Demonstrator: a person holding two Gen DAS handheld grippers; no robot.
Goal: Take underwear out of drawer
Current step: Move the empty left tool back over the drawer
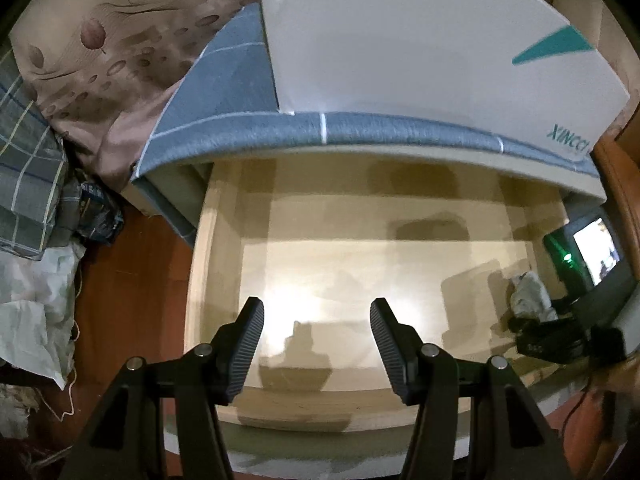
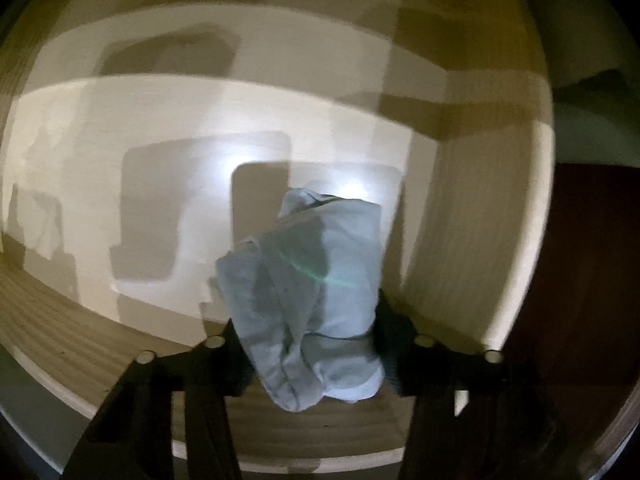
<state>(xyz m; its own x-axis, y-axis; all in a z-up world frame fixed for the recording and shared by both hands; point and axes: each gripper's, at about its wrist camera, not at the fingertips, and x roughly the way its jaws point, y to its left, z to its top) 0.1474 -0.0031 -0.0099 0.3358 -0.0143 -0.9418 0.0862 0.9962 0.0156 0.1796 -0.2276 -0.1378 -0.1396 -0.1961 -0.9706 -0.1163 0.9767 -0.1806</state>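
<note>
Underwear (image 2: pixel 308 292) — one piece — one drawer (image 2: pixel 480 208)

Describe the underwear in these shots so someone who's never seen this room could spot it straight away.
Find the pale wooden drawer pulled open below the grey-blue mattress edge. Near its right side wall, the right gripper has its jaws around a crumpled pale blue underwear. It is the only cloth in the otherwise bare drawer.

Soft cloth underwear (image 2: pixel 308 280), matt wooden drawer (image 2: pixel 100 340)
</note>
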